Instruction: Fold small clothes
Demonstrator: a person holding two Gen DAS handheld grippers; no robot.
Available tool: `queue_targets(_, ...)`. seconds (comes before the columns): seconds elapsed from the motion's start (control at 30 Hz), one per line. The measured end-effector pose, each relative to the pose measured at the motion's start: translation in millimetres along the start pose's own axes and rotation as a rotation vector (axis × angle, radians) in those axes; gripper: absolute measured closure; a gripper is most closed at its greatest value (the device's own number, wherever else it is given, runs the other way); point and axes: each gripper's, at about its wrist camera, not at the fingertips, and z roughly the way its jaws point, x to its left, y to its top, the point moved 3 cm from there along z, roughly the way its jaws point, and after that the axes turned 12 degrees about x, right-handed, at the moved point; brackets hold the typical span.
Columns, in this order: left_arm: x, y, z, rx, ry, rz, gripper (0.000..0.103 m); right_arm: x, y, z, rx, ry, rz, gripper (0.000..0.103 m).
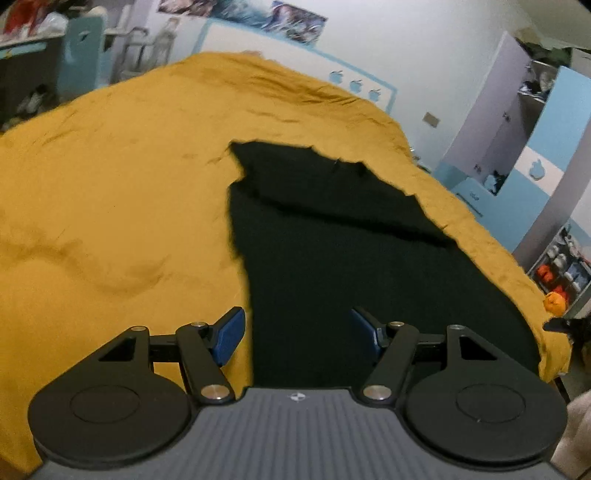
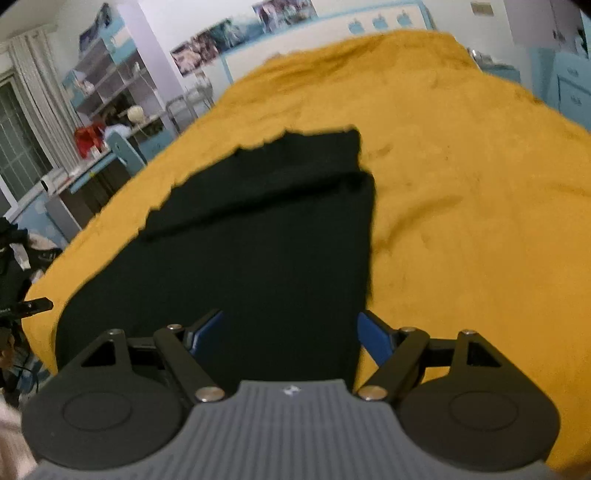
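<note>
Black cloth [image 1: 332,236] lies flat on a big yellow blanket [image 1: 110,184] that covers the bed. It is a small piece of clothing, and its far part is folded over, so a fold line runs across it and one layer lies on top of another. The far edge looks a bit jagged against the yellow. The cloth sits near one side edge of the bed. The left claw [image 1: 297,330] hangs over the near end of the cloth and points down at a slant. Its two blue pads [image 1: 231,334] stand wide apart, and nothing is between them. One pad is over the yellow blanket and the other is over the black cloth. The right claw [image 2: 290,332] hangs over the near end of the cloth too, on its other side. Its blue pads [image 2: 375,338] are also wide apart and hold nothing. Neither claw touches the cloth. The blanket is soft and has little wrinkles in it. Behind the bed I see a white wall with pictures [image 1: 295,18] stuck up high and small blue apple shapes [image 1: 354,85] lower down. A blue and white cupboard [image 1: 532,122] stands by one side of the bed, and shelves [image 2: 107,74] and a desk stand by the other side.
</note>
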Motion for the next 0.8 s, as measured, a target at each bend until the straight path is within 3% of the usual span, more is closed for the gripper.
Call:
queue_targets(0.2,21.4,-23.4,13.1,0.056,-0.085,-0.075,0.027,-16.1,-39.8,10.3,0.058,0.030,0.054,0.028)
queue_targets(0.43,31.0,-39.3,38.9,0.133,-0.251,-0.155,0.027,-16.8,-47.5,17.6,0.094,0.157,0.101,0.027)
queue_targets(0.53,28.7,-45.4,54.6,0.172,-0.304,-0.170,0.027,-12.5,-50.5,23.2,0.109,0.165,0.093,0.027)
queue_targets(0.73,24.9,-50.0,62.9,0.187,-0.312,-0.119,0.027,-16.7,-54.0,27.3,0.142,0.217,0.114,0.026)
queue_targets(0.8,28.7,-48.9,63.7,0.199,-0.310,-0.124,0.030,-18.6,-56.8,30.4,0.160,0.184,0.107,0.027)
